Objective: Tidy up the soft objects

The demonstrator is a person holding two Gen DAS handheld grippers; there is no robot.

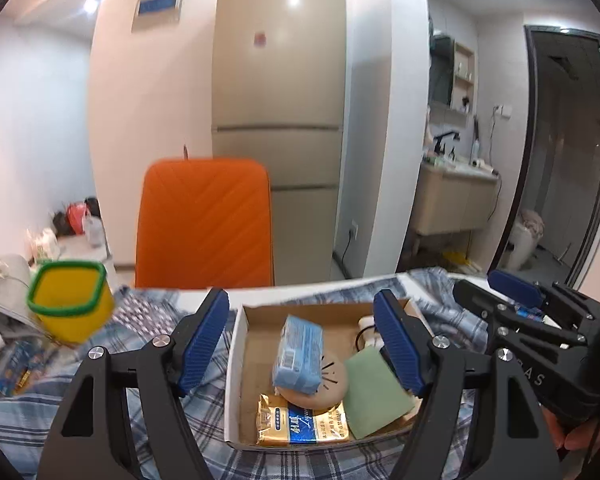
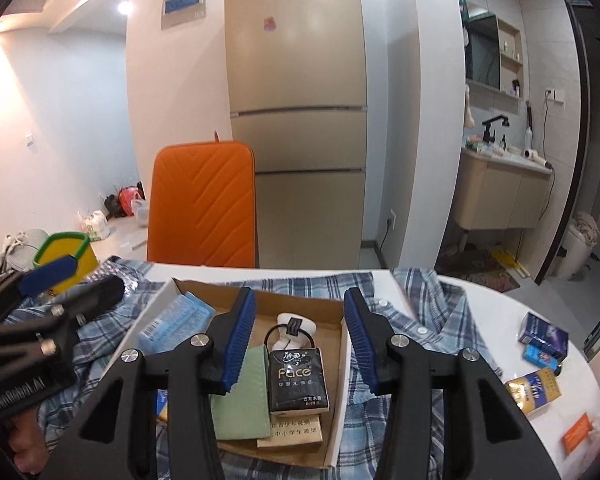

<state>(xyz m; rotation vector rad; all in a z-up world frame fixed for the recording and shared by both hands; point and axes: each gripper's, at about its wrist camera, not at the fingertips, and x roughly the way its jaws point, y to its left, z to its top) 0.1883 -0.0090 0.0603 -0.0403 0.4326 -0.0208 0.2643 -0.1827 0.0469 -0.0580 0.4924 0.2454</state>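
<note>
Nearest, left tongs (image 1: 300, 336) spread apart, nothing between the blue pads. Right tongs (image 2: 300, 334) likewise apart and empty, hanging above the black tissue pack (image 2: 298, 380) without touching it.

Just below, an open cardboard box (image 1: 236, 360) resting on a blue plaid shirt (image 1: 204, 412) spread over the white tabletop (image 2: 512, 300). Inside the box, toward the near edge, a gold snack packet (image 1: 300, 426). Over it a round tan pad (image 1: 324, 390), and leaning on that pad a light blue tissue pack (image 1: 298, 354). To the right, a green cloth (image 1: 374, 394), tilted against the box wall. Behind the black tissue pack, a white item with a black hair tie (image 2: 288, 330); exact kind cannot be told.

Off to the right on the bare tabletop, well apart from the box: a dark blue carton (image 2: 542, 330), a gold carton (image 2: 536, 394) and an orange card (image 2: 578, 432).

At the left, beyond the shirt, a yellow cup with a green rim (image 1: 70, 300).

Farther back, an orange chair (image 1: 206, 222) pushed against the tabletop's far edge. Behind that, a tall beige fridge (image 1: 280, 80), with a washbasin cabinet (image 1: 456, 202) off to the right.
</note>
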